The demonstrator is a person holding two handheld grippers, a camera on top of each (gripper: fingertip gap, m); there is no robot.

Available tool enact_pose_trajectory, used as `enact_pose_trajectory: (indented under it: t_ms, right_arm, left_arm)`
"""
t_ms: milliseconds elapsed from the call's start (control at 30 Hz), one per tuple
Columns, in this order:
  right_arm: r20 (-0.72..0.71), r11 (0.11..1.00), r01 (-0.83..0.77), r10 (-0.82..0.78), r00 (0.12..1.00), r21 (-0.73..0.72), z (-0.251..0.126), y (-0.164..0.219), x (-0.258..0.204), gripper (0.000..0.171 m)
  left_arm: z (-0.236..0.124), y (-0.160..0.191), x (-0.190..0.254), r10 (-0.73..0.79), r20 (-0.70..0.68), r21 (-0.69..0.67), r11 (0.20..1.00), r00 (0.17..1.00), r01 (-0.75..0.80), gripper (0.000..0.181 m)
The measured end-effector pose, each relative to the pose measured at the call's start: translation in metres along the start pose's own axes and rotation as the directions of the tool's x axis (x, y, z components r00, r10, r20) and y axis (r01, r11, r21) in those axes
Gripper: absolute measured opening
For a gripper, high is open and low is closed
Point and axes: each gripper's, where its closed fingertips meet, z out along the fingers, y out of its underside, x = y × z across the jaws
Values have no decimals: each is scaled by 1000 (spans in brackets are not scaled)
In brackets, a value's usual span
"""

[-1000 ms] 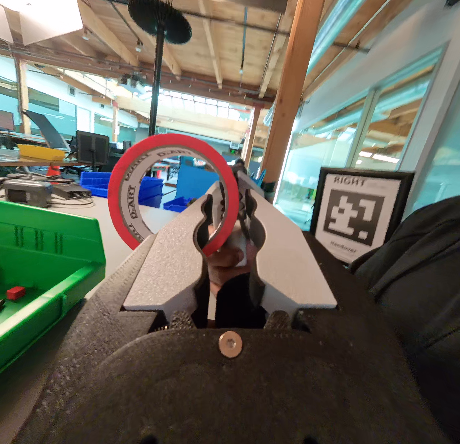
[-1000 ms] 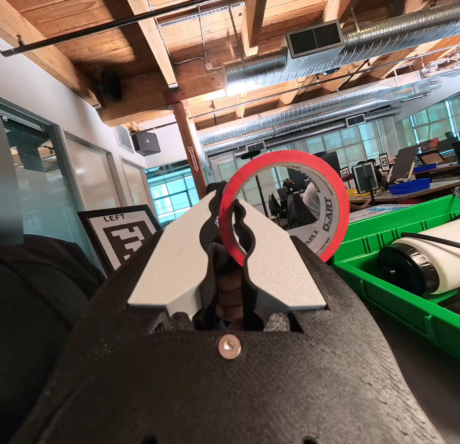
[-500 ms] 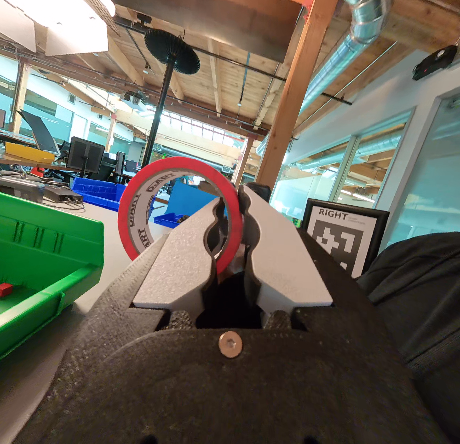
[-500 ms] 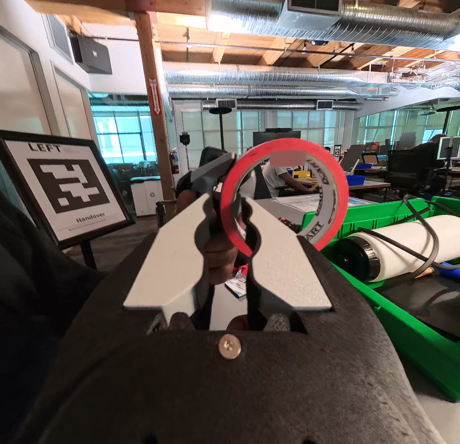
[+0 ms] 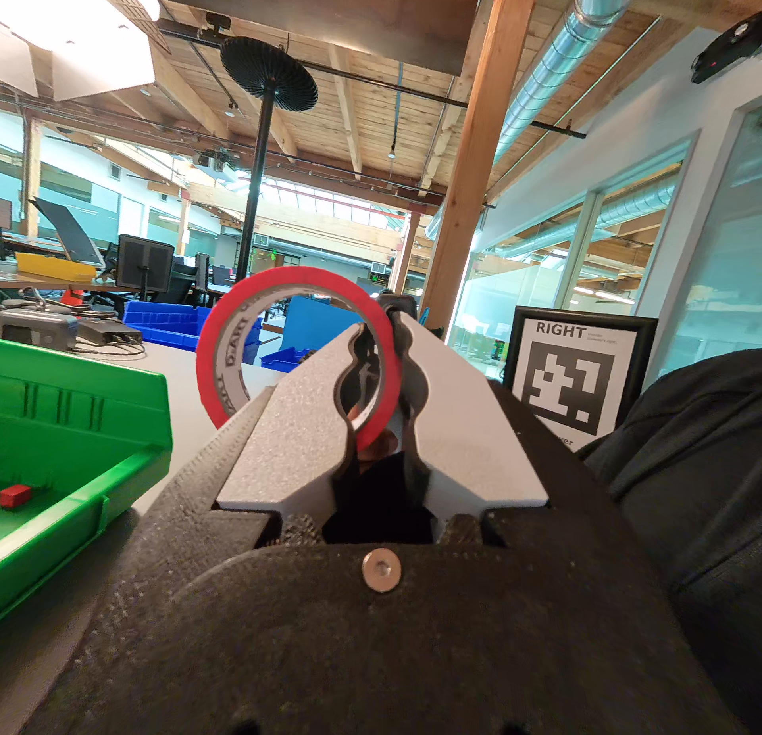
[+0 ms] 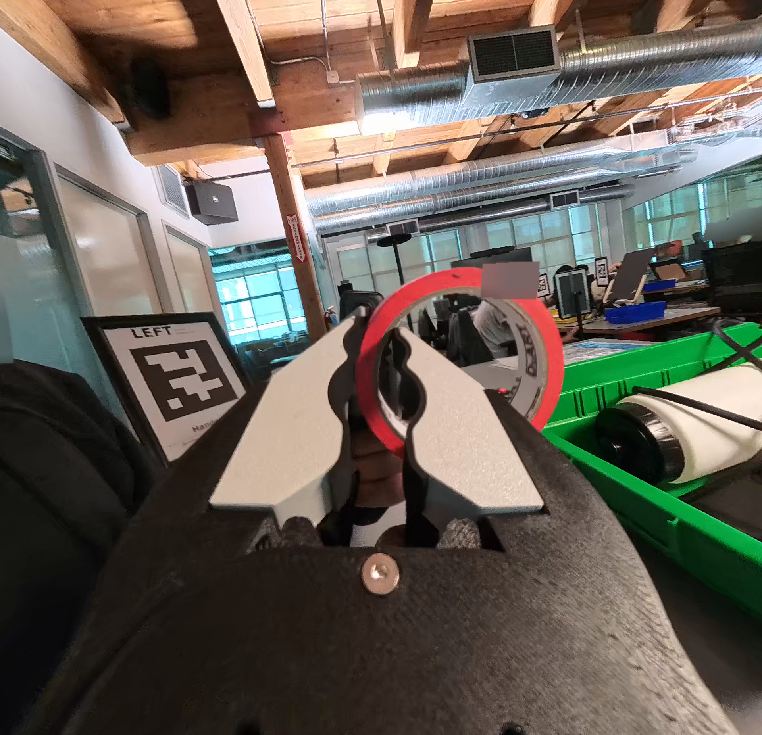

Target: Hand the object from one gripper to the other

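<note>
A red tape roll [image 5: 208,369] stands upright in the air between my two grippers, which face each other. In the left wrist view my left gripper [image 5: 381,323] has its jaws closed on the roll's right rim. In the right wrist view my right gripper [image 6: 377,323] has its jaws closed on the left rim of the same roll [image 6: 550,344]. A hand shows behind the fingers in both views. The black tip of the other gripper peeks out just behind the roll in each view.
A green bin [image 5: 82,406] sits on the grey table to the left. It also shows in the right wrist view [image 6: 659,371], holding a white roll [image 6: 701,418]. Framed marker signs [image 5: 577,377] [image 6: 177,377] stand behind. A dark sleeve [image 5: 680,447] lies close. Blue bins [image 5: 165,321] stand farther back. Both grippers' tips are close together, under 4 cm apart.
My left gripper's jaws have narrowed onto the tape rim since a second ago. Both grippers have pitched up and down together, with the roll staying between them.
</note>
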Motion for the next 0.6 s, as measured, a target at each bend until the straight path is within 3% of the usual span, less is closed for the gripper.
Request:
enact_pose_trajectory:
  t_ms: [133,300,467,600]
  right_arm:
    - [-24,998,52,-53,998,-28,2,4,1,25]
    - [-25,994,93,-95,995,-64,3,9,-1,14]
    - [-32,1000,-24,25,999,19,-3,-4,8,14]
    - [-45,999,-20,21,999,33,-4,-6,10,15]
  left_arm:
    - [-5,-7,-9,-47,27,41,998,999,46,12]
    - [-3,-7,-7,-53,25,45,998,998,52,14]
    - [1,-1,-5,-78,11,17,997,997,78,26]
    - [4,11,-5,-65,15,-53,996,998,65,13]
